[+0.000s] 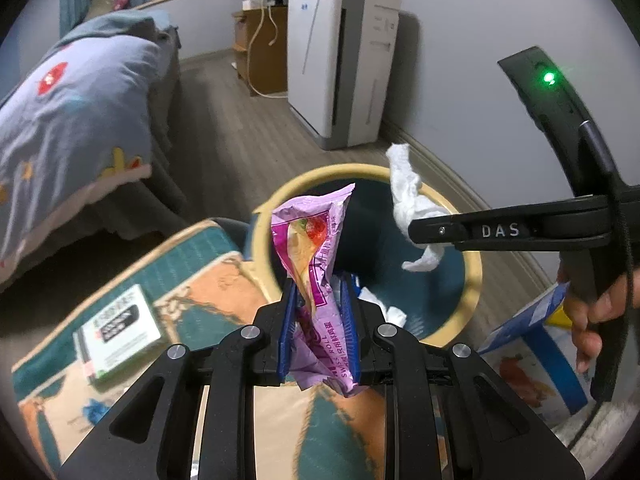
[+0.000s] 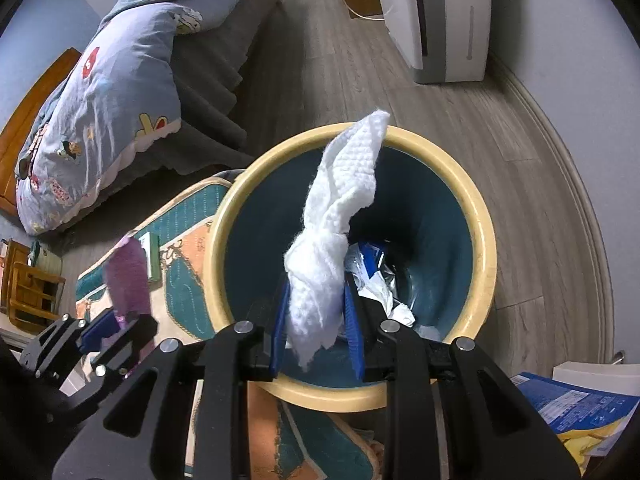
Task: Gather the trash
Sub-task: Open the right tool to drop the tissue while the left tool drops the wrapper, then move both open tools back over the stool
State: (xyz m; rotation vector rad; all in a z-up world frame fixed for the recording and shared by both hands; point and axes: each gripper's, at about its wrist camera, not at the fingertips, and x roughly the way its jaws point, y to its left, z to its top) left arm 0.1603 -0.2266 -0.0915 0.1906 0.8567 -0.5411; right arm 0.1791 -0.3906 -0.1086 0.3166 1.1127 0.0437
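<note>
Two claws, each clamped on one piece of trash, hang over a single bin in a bedroom. Between its blue pads [image 1: 347, 312] the left gripper [image 1: 320, 320] pinches a crumpled pink snack wrapper [image 1: 316, 264], printed "SWISS ROLL", which stands upright above the near rim of the bin. The right gripper [image 2: 318, 320] pinches one twisted white paper towel [image 2: 340, 224], its upper end reaching toward the far rim. From the left wrist camera, that same towel [image 1: 408, 196] shows held over the bin's mouth by the other claw [image 1: 416, 232], with a person's hand [image 1: 592, 320] on its handle.

The round wastebasket [image 2: 484, 240], cream-rimmed with a teal interior, already holds several crumpled scraps at its bottom, white, silver and blue; their exact count cannot be told. It stands on a patterned teal-and-orange rug [image 1: 208, 280], where one green-and-white packet [image 1: 116, 328] lies flat. One bed with a blue cartoon-print quilt [image 2: 112, 92] lies to the left; one white air purifier [image 1: 340, 64] stands against the wall.
</note>
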